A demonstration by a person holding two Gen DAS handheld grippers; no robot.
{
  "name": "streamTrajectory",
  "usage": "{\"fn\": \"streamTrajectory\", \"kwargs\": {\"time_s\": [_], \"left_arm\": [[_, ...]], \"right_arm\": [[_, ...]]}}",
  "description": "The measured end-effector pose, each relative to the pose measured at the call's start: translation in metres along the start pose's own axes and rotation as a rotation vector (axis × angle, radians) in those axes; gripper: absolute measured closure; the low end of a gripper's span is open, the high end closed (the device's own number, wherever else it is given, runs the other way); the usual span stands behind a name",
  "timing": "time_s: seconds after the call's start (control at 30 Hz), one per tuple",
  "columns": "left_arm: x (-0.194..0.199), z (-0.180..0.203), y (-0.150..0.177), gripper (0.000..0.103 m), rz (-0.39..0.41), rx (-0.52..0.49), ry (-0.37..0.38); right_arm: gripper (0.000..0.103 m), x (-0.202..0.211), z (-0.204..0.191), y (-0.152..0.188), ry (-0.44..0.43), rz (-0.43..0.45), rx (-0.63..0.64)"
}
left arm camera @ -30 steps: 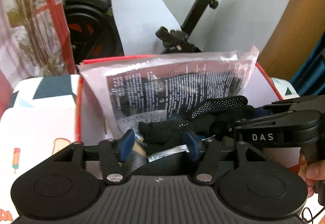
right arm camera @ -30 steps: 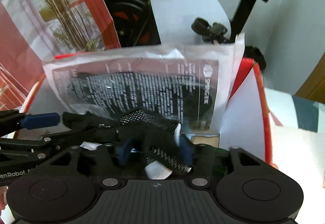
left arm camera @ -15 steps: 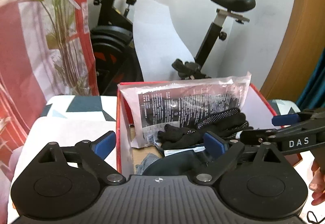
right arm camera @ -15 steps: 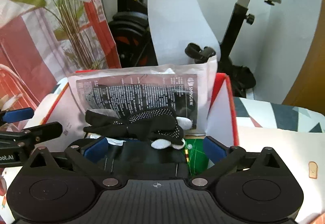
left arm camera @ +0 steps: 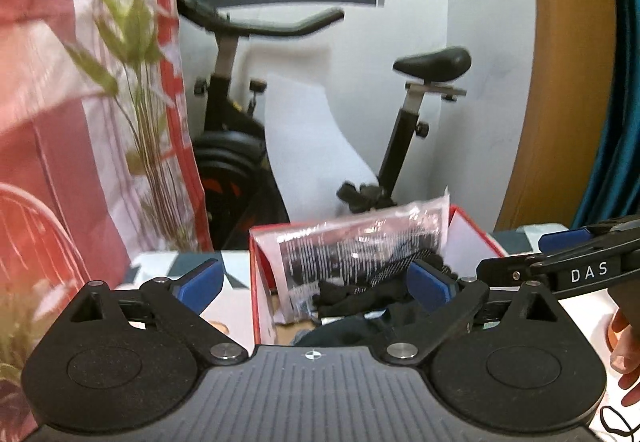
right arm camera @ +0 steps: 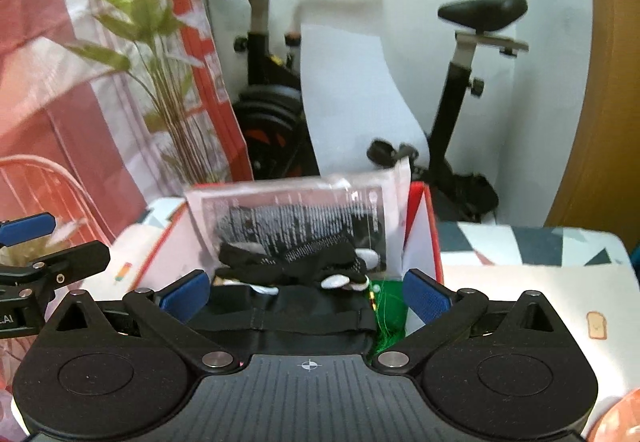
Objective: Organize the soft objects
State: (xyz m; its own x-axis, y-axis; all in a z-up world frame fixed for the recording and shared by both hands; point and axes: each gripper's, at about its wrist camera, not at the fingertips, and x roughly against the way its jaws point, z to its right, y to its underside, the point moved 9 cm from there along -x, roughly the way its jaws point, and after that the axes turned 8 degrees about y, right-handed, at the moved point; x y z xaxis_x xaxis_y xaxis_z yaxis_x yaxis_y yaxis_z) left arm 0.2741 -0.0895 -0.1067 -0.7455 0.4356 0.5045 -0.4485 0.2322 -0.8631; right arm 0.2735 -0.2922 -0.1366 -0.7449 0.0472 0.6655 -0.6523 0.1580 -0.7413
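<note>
A red box point(left arm camera: 474, 228) point(right arm camera: 430, 226) stands on the patterned table. Black dotted gloves point(left arm camera: 360, 296) point(right arm camera: 292, 262) lie in it on top of dark fabric, in front of a clear printed plastic bag point(left arm camera: 352, 246) point(right arm camera: 296, 215) that leans against the back wall. My left gripper point(left arm camera: 316, 286) is open and empty, raised in front of the box. My right gripper point(right arm camera: 306, 296) is open and empty, also pulled back above the box's near edge. Each gripper shows at the side of the other's view.
An exercise bike point(left arm camera: 400, 145) point(right arm camera: 460, 89) and a white sheet stand behind the table. A leafy plant point(left arm camera: 148, 121) and a red-and-white curtain point(right arm camera: 48, 81) are at the left. A wooden panel point(left arm camera: 560, 81) is at the right.
Both grippers let go of the black gloves, opened wide, and drew back and upward from the box. The gloves now rest in the box.
</note>
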Motion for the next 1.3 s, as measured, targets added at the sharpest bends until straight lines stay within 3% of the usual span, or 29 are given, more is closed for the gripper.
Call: {"fn": "streamTrajectory", "kwargs": {"time_s": [0.3,0.63,0.87,1.3], "left_arm": [[0.055,0.009,-0.011,0.0,0.128,0.076,0.021],[0.103,0.017,-0.015,0.0,0.19,0.087,-0.009],[0.135,0.029,-0.014,0.0,0.217,0.029,-0.065],[0.158,0.036,-0.021,0.0,0.243,0.028,-0.064]], "right_arm": [[0.0,0.077,-0.005,-0.009,0.008,0.151,0.036],[0.0,0.157,-0.008,-0.013,0.037,0.301,0.027],[0.0,0.196,-0.003,-0.007,0.045,0.347,0.013],[0.0,0.241,-0.008,-0.001,0.071,0.415,0.048]]}}
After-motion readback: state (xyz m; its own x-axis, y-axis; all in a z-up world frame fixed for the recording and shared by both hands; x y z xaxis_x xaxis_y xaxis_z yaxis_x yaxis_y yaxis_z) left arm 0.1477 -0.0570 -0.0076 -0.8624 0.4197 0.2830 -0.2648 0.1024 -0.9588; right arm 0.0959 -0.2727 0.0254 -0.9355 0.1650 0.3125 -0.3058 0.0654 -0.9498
